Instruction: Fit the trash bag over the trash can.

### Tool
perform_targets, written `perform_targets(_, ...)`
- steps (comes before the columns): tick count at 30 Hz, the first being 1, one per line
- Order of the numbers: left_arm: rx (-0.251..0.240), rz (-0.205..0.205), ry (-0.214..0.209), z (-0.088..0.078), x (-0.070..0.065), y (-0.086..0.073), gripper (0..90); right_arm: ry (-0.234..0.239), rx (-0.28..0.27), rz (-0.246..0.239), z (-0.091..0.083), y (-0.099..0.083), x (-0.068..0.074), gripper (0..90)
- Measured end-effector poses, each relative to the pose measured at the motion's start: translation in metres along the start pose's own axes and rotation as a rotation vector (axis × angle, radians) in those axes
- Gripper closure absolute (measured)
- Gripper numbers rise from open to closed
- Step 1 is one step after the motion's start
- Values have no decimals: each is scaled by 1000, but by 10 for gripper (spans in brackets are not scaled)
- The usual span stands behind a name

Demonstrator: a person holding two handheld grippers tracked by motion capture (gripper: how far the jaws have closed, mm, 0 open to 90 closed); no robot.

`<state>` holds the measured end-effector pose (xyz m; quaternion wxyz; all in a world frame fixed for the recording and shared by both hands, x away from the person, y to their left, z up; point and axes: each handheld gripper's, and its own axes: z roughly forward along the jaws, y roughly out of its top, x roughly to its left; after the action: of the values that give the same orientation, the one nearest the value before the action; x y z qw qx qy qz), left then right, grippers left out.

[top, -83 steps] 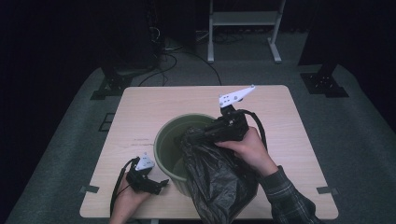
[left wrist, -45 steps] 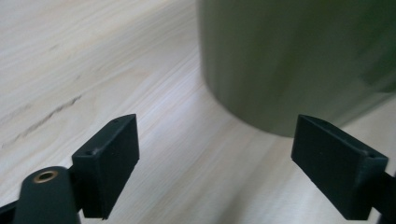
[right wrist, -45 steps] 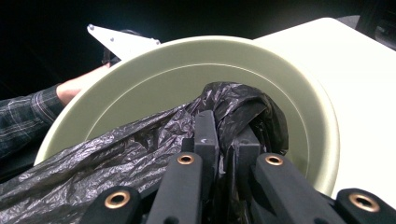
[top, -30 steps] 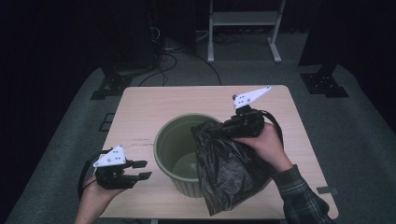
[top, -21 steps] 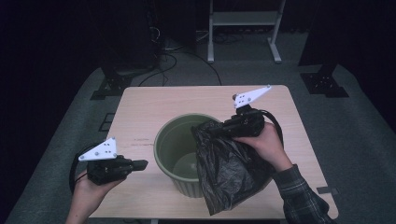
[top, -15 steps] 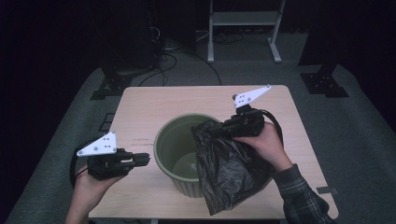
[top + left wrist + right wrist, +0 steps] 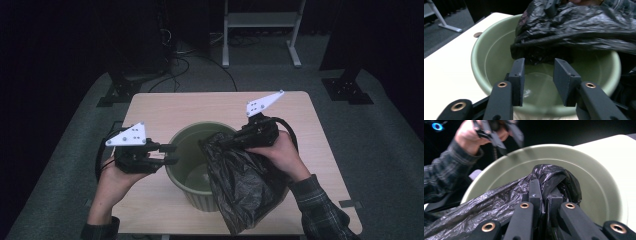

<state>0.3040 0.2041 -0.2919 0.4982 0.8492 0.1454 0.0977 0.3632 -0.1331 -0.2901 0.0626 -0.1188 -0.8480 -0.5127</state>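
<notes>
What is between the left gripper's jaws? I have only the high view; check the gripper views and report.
Observer: Nothing. The left gripper has just been opening its jaws; they stand apart, empty, aimed into the green bin.
Operator: Report where the bag sits from there.
Observer: The black bag hangs just beyond the jaws, its lower edge over the bin's mouth, apparently untouched by them.
Operator: Confirm the right grip.
Observer: The right gripper is shut on a bunched fold of the bag, above the bin's open mouth.
</notes>
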Motion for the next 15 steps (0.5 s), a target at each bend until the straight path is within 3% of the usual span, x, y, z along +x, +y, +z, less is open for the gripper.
perform_targets(8,4,24,-18,22,5,15,514,26,24,-37,8,5,4,864)
perform_targets(15,23,59,-65,40,3,29,484,51,15,-66,12,9,8,861)
